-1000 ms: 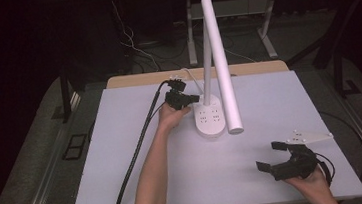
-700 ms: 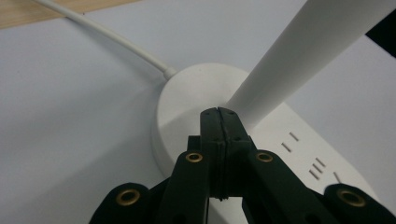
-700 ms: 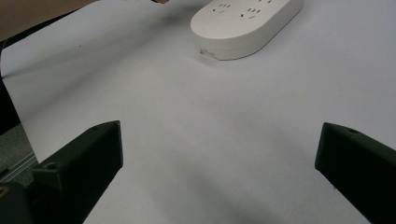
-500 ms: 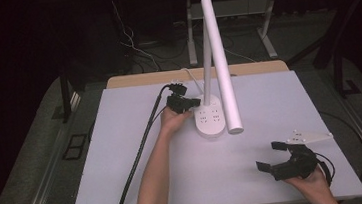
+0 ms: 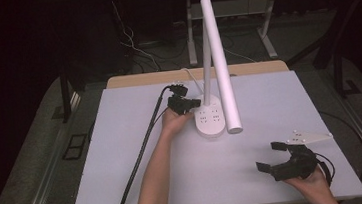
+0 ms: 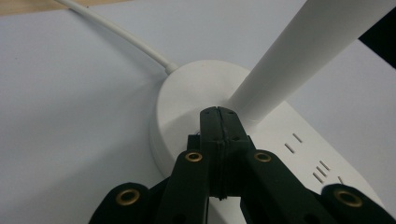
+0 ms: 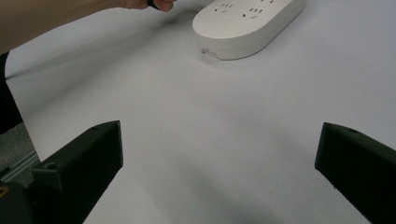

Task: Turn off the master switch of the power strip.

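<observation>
At the lamp base (image 5: 210,121), I keep my left hand-held gripper (image 5: 195,102) pressed together, tips on it; my right hand-held gripper (image 5: 270,156) rests spread on the bench (image 5: 123,152).

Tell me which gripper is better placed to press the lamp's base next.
Left. The left gripper sits with shut jaws over the lamp base, beside the stem. The right gripper rests open near the table's front edge, well away from the lamp.
</observation>
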Available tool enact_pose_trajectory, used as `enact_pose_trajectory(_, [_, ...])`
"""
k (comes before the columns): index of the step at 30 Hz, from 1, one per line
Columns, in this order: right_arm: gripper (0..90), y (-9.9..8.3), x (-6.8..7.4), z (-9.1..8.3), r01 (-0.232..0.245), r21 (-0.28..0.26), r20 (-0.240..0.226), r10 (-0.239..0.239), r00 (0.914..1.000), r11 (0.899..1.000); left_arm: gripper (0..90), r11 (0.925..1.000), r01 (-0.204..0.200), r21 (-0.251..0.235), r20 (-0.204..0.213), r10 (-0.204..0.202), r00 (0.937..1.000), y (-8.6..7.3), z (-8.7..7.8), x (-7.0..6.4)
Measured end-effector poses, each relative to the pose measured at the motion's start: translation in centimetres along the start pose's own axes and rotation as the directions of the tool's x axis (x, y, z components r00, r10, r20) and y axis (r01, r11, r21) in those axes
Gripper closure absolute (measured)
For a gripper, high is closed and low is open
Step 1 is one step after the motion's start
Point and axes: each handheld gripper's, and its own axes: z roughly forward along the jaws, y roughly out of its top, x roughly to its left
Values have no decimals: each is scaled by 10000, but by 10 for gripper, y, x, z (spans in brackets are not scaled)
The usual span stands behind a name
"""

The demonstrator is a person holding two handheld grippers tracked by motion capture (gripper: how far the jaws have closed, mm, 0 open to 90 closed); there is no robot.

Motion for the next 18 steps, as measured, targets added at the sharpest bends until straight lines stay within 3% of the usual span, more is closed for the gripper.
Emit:
enact_pose_trajectory(2, [4, 0, 1, 0, 16, -7, 29, -16, 10000, 10000, 900, 9997, 242, -59, 159, -241, 9996, -1, 0, 3])
enact_pose_trajectory(8, [4, 0, -1, -2, -94, -116, 67, 95, 9999, 9999, 900, 9991, 420, -15, 79, -420, 9991, -1, 0, 2])
enact_pose_trajectory(11, [4, 0, 0, -3, -70, -133, 99, 72, 9999, 9999, 900, 9952, 981, -59, 478, -977, 9941, -2, 0, 9])
enact_pose_trajectory(13, [4, 0, 1, -3, -48, -160, 105, 49, 9999, 9999, 900, 9961, 876, -34, 445, -874, 9952, -2, 0, 8])
enact_pose_trajectory(18, [4, 0, 0, -3, -59, -154, 85, 60, 9999, 9999, 900, 9935, 1140, -56, 458, -1136, 9925, -3, 1, 9])
